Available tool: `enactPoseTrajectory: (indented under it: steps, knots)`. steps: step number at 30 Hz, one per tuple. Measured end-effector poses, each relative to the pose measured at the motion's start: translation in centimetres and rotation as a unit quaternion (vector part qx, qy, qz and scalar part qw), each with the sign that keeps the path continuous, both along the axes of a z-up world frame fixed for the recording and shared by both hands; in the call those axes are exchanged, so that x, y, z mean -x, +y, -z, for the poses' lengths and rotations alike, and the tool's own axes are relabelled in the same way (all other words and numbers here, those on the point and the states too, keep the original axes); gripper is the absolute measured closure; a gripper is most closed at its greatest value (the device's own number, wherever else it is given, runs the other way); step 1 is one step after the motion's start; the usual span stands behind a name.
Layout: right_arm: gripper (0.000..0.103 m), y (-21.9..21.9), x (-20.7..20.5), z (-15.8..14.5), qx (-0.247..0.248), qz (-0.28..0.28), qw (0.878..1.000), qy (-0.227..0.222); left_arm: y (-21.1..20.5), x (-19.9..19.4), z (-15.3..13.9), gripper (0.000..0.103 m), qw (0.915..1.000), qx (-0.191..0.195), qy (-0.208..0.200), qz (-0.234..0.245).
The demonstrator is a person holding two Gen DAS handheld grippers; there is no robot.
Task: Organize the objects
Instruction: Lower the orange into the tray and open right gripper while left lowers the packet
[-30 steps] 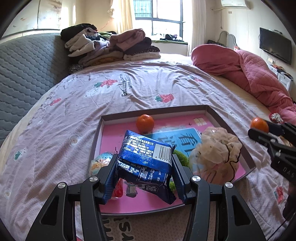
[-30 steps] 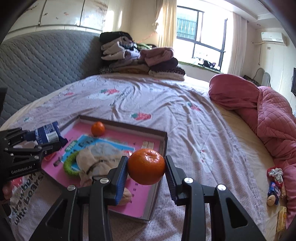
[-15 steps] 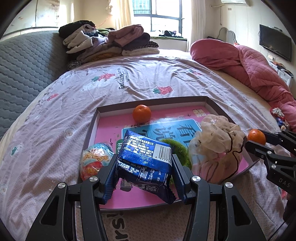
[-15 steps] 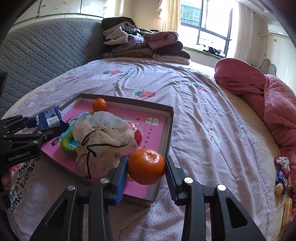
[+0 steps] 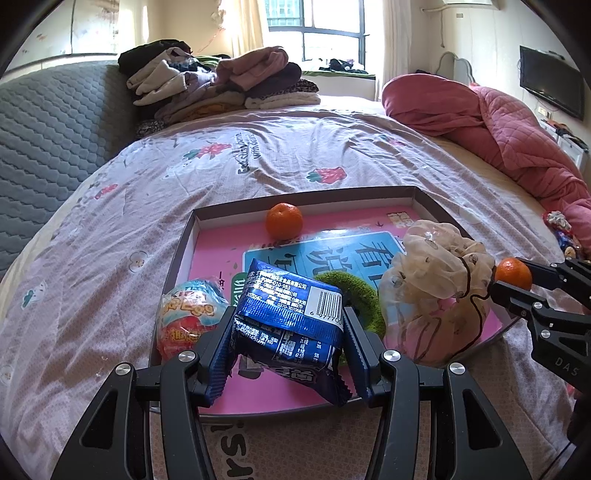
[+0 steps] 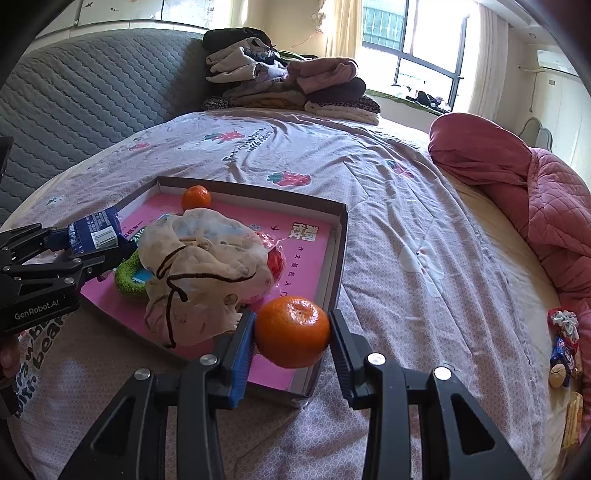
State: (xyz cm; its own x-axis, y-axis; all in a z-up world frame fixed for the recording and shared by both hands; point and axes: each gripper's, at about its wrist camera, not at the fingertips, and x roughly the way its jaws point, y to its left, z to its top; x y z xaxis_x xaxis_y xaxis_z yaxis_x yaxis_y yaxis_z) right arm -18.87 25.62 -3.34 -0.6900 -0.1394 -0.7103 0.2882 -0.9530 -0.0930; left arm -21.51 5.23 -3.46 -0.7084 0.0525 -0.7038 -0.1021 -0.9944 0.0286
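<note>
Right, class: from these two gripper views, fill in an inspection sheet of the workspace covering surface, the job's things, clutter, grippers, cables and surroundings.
Surface: bed under a strawberry-print sheet, with a shallow pink-lined tray on it.
Job's things: in the tray, a loose tangerine, a green ring, a tied cloth pouch and a round toy pack.
Clutter: small items on the bed's right edge.
Grippers: left gripper shut on a blue snack packet; right gripper shut on a second tangerine over the tray's near corner.
Cables: nothing seen.
Surroundings: folded clothes, pink quilt, grey headboard, window, wall television.
</note>
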Motion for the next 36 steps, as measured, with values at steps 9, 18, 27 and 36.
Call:
enactPoseTrajectory:
  steps: [9, 18, 27, 36]
  knots:
    - [0.063, -0.2, 0.1, 0.6, -0.006, -0.001, 1.0, -0.004, 0.2, 0.3, 0.5, 0.048, 1.0, 0.005, -0.005, -0.003]
    - [0.063, 0.0, 0.2, 1.1, -0.012, 0.004, 1.0, -0.011, 0.3, 0.3, 0.8, 0.048, 1.0, 0.005, -0.007, -0.003]
    - [0.063, -0.4, 0.0, 1.2, -0.041, -0.002, 0.999, -0.007, 0.6, 0.4, 1.4, 0.047, 0.9998, 0.01, -0.016, -0.001]
    - [0.062, -0.4, 0.1, 1.3, -0.045, -0.001, 0.999, -0.018, 0.7, 0.6, 1.8, 0.046, 0.9997, 0.006, -0.023, 0.001]
